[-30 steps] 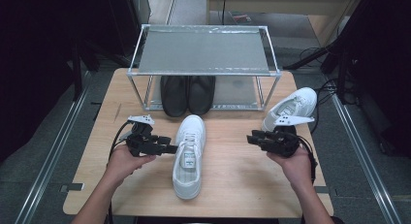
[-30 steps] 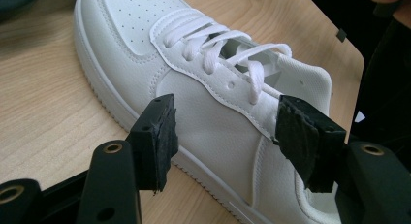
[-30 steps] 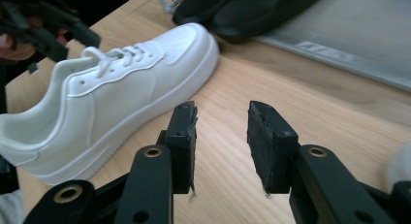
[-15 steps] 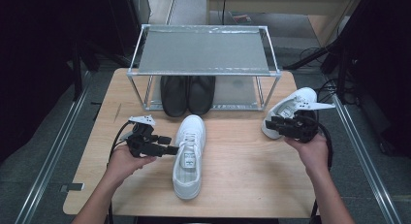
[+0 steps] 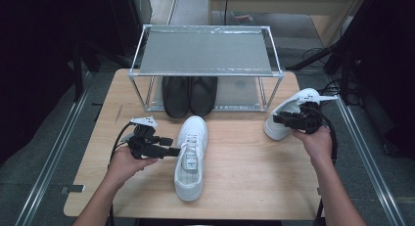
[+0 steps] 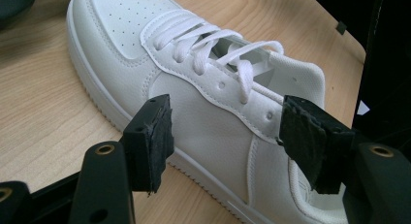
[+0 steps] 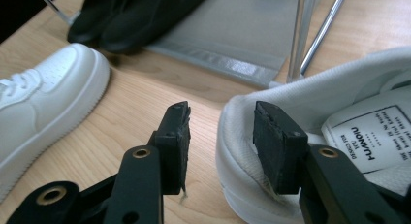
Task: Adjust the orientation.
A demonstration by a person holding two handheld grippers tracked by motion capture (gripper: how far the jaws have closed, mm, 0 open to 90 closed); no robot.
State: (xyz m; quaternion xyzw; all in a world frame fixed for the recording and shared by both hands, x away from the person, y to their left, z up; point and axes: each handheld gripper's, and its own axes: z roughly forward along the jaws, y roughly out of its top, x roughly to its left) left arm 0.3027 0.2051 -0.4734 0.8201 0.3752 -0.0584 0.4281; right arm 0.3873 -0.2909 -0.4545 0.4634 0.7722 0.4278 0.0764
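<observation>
A white sneaker [image 5: 191, 157] lies mid-table, toe toward the rack. My left gripper [image 5: 169, 150] sits at its left side. In the left gripper view the jaws [image 6: 228, 141] stand wide on either side of the sneaker's [image 6: 203, 112] flank without touching it; they have just been opening slightly. A second white sneaker [image 5: 288, 113] lies at the table's right edge. My right gripper [image 5: 284, 120] is at its heel. Its jaws [image 7: 225, 146] straddle the heel wall [image 7: 237, 132], one pad outside and one inside, and have just been opening. A gap shows at the outer pad.
A metal-framed rack [image 5: 205, 52] stands at the back of the wooden table [image 5: 244, 162], with a pair of black shoes [image 5: 190, 95] on its lower shelf. Its right legs [image 7: 310, 35] rise just beyond the second sneaker. Black cables trail from both grippers.
My right hand has moved away from me and to the right, up to the second sneaker's heel. The left hand has stayed beside the middle sneaker.
</observation>
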